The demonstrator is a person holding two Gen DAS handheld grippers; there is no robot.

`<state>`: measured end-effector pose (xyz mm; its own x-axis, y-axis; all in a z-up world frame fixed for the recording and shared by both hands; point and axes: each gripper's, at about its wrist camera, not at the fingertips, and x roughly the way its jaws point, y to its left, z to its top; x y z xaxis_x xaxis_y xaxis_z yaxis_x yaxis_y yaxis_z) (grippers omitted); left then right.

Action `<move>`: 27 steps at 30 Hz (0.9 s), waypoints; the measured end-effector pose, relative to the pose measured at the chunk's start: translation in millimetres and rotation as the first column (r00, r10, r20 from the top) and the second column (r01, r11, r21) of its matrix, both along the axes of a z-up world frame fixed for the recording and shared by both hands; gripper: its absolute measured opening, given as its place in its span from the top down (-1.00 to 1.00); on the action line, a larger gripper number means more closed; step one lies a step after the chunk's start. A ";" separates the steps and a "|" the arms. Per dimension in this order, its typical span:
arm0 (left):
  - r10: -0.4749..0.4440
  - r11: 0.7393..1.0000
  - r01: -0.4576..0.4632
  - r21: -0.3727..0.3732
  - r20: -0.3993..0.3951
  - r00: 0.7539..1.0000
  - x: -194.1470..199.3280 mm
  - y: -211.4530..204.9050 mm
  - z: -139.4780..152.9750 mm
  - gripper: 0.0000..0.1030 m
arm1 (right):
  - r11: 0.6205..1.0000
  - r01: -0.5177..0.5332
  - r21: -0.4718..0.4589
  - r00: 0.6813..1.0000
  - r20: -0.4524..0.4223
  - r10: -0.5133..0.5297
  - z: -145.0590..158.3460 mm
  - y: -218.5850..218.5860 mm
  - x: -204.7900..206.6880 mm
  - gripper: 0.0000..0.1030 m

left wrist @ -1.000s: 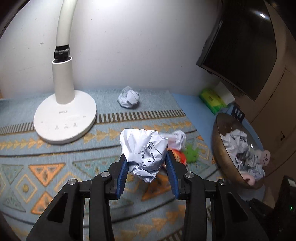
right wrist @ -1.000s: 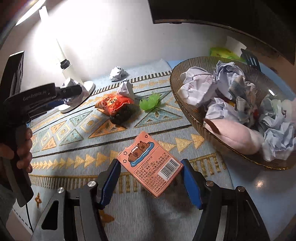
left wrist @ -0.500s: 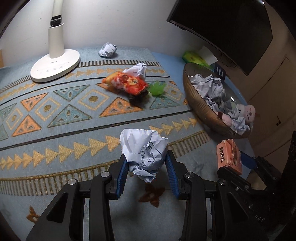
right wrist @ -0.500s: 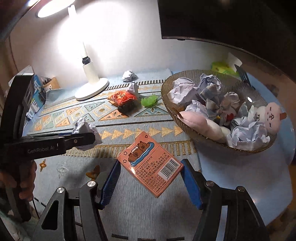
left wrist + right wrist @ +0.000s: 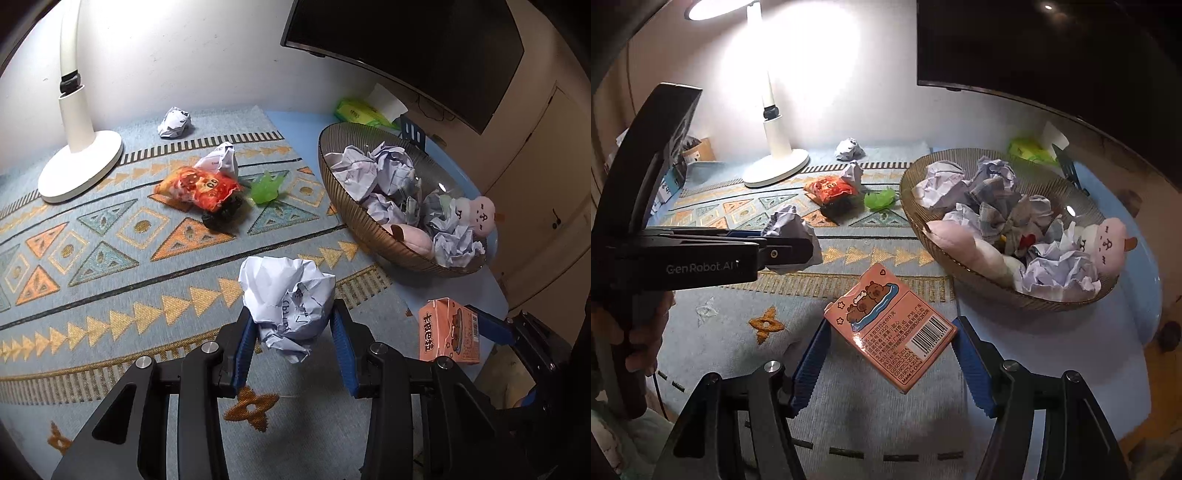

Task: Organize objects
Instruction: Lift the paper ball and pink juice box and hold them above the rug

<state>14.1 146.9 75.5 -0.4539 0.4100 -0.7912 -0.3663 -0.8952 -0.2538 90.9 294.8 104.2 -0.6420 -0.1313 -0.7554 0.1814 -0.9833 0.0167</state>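
Paper first: my left gripper [image 5: 293,334] is clenched on a crumpled paper ball [image 5: 288,295], the blue pads pressing it from both sides and holding it up off the patterned rug [image 5: 110,258]. My right gripper [image 5: 890,362] grips a pink card box [image 5: 892,325] tilted on a corner between its blue pads, barcode face up, also clear of the rug. From the left wrist view that box [image 5: 448,330] shows just to the right of my paper ball, near the rug's right edge. From the right wrist view my left gripper [image 5: 798,247] reaches in from the left with its paper ball [image 5: 792,229], and my left hand [image 5: 639,332] is wrapped round its handle. Ahead and to the right stands the ribbed brown bowl [image 5: 354,218], on the blue tabletop just beside the rug, filled with crumpled papers, a pink plush toy [image 5: 480,216] and other soft things. On the rug beyond my grippers lie an orange snack packet [image 5: 199,188] with a dark wrapper touching its near end, a paper ball [image 5: 221,160] touching its far side, and a green leaf-shaped piece [image 5: 267,188] just beside it. One more paper ball [image 5: 174,122] sits near the wall, close to the white lamp base [image 5: 79,164]. A green tissue pack [image 5: 356,112] lies behind the bowl, under the dark screen [image 5: 406,48].
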 end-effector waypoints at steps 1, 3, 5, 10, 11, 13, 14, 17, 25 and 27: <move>0.001 1.000 -0.001 -0.001 0.000 1.000 -0.5 0.6 0.1 0.30 | 1.000 0.013 -0.004 1.000 0.007 -0.013 -1.4 3.1 -1.2 -0.27; 0.003 1.000 -0.003 -0.002 0.000 1.000 -0.9 0.8 0.4 0.30 | 0.999 0.033 -0.020 0.999 0.017 -0.033 -3.3 9.0 -2.4 -0.28; 0.002 1.000 -0.002 -0.007 0.003 1.000 -1.6 2.2 0.1 0.30 | 0.998 0.045 -0.032 0.999 0.023 -0.044 -4.3 13.3 -3.2 -0.28; -0.005 1.000 0.005 -0.017 0.008 1.000 -2.8 4.9 -1.3 0.30 | 0.998 0.054 -0.040 0.998 0.042 -0.053 -8.6 15.8 -5.3 -0.27; -0.005 1.000 0.005 -0.019 0.008 1.000 -2.8 4.9 -1.6 0.30 | 0.998 0.053 -0.041 0.998 0.046 -0.052 -9.5 15.8 -5.7 -0.27; -0.003 1.000 0.003 -0.021 0.011 1.000 -3.8 4.9 -2.2 0.30 | 0.998 0.051 -0.042 0.997 0.054 -0.049 -11.3 14.9 -6.5 -0.27; -0.001 1.000 0.001 -0.022 0.012 1.000 -4.2 4.7 -2.8 0.30 | 0.998 0.049 -0.042 0.997 0.057 -0.047 -12.1 14.6 -6.9 -0.27; 0.007 1.000 -0.006 -0.023 0.017 1.000 -5.2 4.4 -3.8 0.30 | 0.998 0.047 -0.044 0.997 0.060 -0.044 -12.7 13.9 -8.0 -0.28; 0.023 0.999 -0.023 -0.031 0.023 0.999 -8.2 1.4 -5.0 0.30 | 0.998 0.042 -0.052 0.997 0.063 -0.039 -13.1 12.1 -11.0 -0.28; 0.027 0.999 -0.026 -0.033 0.027 0.999 -8.3 0.8 -5.9 0.30 | 0.998 0.042 -0.053 0.997 0.068 -0.038 -14.1 11.6 -11.6 -0.28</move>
<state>5.8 147.7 69.7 -0.4419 0.3720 -0.8163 -0.3355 -0.9125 -0.2342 79.3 306.4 90.1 -0.5959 -0.1484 -0.7892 0.1384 -0.9871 0.0811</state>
